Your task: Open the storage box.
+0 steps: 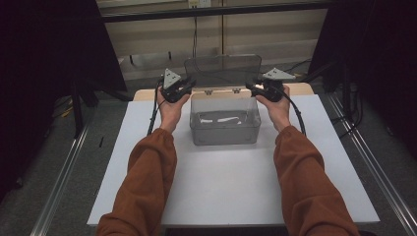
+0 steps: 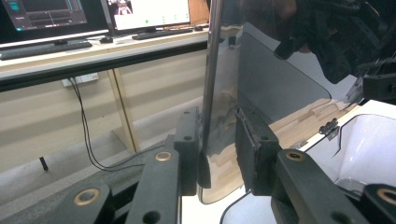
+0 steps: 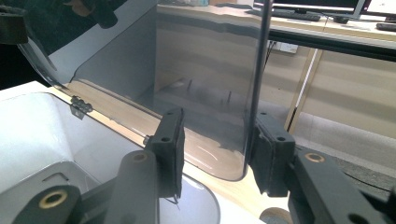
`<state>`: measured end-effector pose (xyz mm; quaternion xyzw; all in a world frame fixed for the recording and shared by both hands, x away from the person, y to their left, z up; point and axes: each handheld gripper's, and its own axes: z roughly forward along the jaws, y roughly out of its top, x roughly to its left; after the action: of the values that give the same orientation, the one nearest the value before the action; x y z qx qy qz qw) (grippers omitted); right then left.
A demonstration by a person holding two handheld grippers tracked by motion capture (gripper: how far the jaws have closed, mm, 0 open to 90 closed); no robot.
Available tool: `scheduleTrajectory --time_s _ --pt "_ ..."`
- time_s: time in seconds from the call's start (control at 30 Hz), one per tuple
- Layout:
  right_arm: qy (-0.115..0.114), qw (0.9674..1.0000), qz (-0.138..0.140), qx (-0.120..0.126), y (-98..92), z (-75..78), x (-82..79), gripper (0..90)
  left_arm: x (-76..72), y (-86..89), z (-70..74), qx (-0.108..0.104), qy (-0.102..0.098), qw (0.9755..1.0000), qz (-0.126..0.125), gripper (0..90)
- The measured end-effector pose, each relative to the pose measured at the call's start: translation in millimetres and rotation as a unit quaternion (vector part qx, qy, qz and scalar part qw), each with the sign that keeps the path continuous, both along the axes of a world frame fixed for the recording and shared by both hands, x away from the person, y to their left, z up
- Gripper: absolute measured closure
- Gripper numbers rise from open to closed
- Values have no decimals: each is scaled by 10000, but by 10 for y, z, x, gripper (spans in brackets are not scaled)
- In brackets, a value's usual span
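While the lid (image 1: 222, 70) stands upright on its hinges (image 1: 222, 91) at the back of the box (image 1: 224, 120), each claw straddles one of its side edges. The left claw (image 1: 188, 85) has the lid's left edge between its jaws; in the left gripper view (image 2: 219, 151) one pad (image 2: 189, 149) lies against the pane and the other stands a little off, so the jaws are narrow but not visibly clamped. The right claw (image 1: 251, 87) sits the same way on the right edge, and in the right gripper view (image 3: 215, 149) a gap shows on both sides of the pane, so it holds nothing yet.

The box rests on the white bench (image 1: 231, 191), toward its far end, with something pale lying inside.

To swing the lid well, I judge both claws should close evenly on the edges, then move together along the hinge arc. If one side leads, the pane could twist and strain the hinges. A light grip should do, since the plastic looks smooth and may slip.

No brand, label or readable writing shows on the box or lid; text on the monitors (image 2: 93, 14) behind is too small to read.
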<state>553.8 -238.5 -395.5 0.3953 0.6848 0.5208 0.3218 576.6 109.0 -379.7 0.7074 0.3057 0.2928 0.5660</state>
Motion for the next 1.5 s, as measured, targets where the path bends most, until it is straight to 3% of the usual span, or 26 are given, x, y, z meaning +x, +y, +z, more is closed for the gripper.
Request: scheduleTrajectory --time_s 0.07,0.47,0.73,0.83,0.87,1.03,1.5 --pt "13 10000 3 -12 0 -10 15 583 20 0 -45 123 61 9999 15 721" --pt "27 10000 -18 5 -7 -47 69 636 77 -3 -110 -20 226 9997 7 725" --pt "32 10000 -32 18 -11 -48 88 648 109 -24 -165 65 369 9993 34 710" --pt "42 10000 -36 7 -12 -45 95 653 124 -39 -186 -124 425 9990 86 699" --pt "27 10000 -32 22 -12 -48 100 654 128 -41 -188 -98 438 9989 95 694" --pt "20 10000 -42 58 -12 -57 121 655 143 -51 -176 24 452 9989 90 677" --pt "70 9999 -27 85 -10 -82 173 612 179 -91 -177 33 513 9986 108 637"
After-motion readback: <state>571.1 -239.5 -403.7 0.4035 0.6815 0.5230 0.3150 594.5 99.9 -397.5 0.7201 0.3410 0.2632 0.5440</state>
